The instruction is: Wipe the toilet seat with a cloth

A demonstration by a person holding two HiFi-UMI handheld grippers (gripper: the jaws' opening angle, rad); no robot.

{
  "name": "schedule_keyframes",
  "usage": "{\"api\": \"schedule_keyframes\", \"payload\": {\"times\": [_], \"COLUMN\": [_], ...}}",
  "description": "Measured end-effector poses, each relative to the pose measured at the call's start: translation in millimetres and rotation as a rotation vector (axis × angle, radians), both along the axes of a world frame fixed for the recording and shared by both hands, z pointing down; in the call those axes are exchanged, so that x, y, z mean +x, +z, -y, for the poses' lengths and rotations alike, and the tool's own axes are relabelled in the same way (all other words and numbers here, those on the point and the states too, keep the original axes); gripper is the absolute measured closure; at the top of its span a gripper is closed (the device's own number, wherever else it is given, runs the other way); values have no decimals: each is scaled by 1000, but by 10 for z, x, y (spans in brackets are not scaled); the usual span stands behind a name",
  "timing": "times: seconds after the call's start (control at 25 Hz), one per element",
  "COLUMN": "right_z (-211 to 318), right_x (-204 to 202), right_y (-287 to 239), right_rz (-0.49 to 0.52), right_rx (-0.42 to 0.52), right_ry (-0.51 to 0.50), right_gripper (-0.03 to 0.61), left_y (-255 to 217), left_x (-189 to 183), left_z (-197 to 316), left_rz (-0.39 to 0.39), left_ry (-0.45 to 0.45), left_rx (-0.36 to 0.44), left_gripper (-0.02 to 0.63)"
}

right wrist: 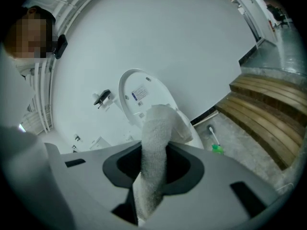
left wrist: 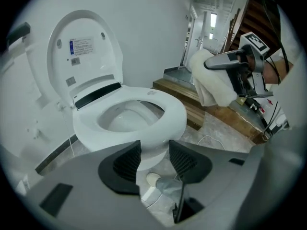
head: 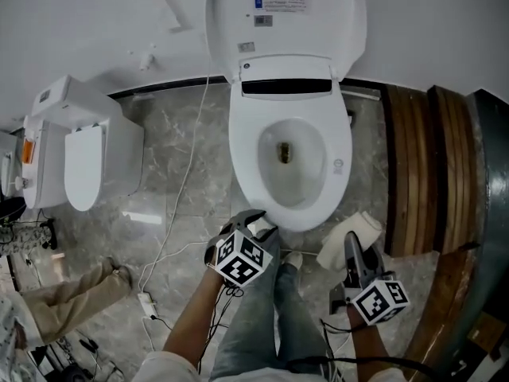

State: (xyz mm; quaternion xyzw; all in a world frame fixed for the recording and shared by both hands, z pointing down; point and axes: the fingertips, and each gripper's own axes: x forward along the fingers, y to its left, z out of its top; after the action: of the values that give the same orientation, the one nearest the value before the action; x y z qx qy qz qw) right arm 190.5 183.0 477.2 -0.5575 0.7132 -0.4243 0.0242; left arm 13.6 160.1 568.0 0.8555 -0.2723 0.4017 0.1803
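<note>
- Straight ahead: white toilet (head: 286, 70) with its lid (head: 286, 18) raised against the far wall, leaving the toilet seat (head: 243, 143) flat and fully exposed for wiping; nothing touching it yet.
- To the right: wooden steps (head: 417, 165) close beside the bowl, narrowing the room on that side.
- To the left: second toilet (head: 83, 153), lid down, well apart from the work.
- Near left: a bystander's legs (head: 71, 293), clear of the reach.
- Right gripper (right wrist: 153, 163) clamped on a white cloth (head: 350, 241), held near the bowl's front right, apart from the seat, probably poised for a first pass.
- Left gripper (left wrist: 154, 158) with jaws wide and nothing between them, hovering just before the bowl's near edge, likely spare.
- White cable (head: 181, 197) trailing over the floor left of the bowl; a possible snag for feet.
- Small green-ended brush (right wrist: 214, 142) lying on the floor at the far right, out of the way.
</note>
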Motion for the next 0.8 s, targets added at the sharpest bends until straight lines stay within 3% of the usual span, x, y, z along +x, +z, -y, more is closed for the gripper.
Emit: {"api": "schedule_keyframes", "payload": {"times": [0.28,0.48,0.8], "right_z": [121,226,248], "right_x": [-114,-155,-118], "right_y": [423,617,974], "right_rz": [-25,3,81], "right_rx": [-27,-33,-53], "right_ry": [-34,-16,28], "right_gripper": [479,479,479], "left_y": [424,746,1206], "left_x": [-14,-18,-31], "left_z": [-58,-70,-59], "left_rz": [-73,-36,-43], "left_ry": [-112,-80,-86], "left_rx": [-43,-56,-57], "left_gripper": [407,407,413]}}
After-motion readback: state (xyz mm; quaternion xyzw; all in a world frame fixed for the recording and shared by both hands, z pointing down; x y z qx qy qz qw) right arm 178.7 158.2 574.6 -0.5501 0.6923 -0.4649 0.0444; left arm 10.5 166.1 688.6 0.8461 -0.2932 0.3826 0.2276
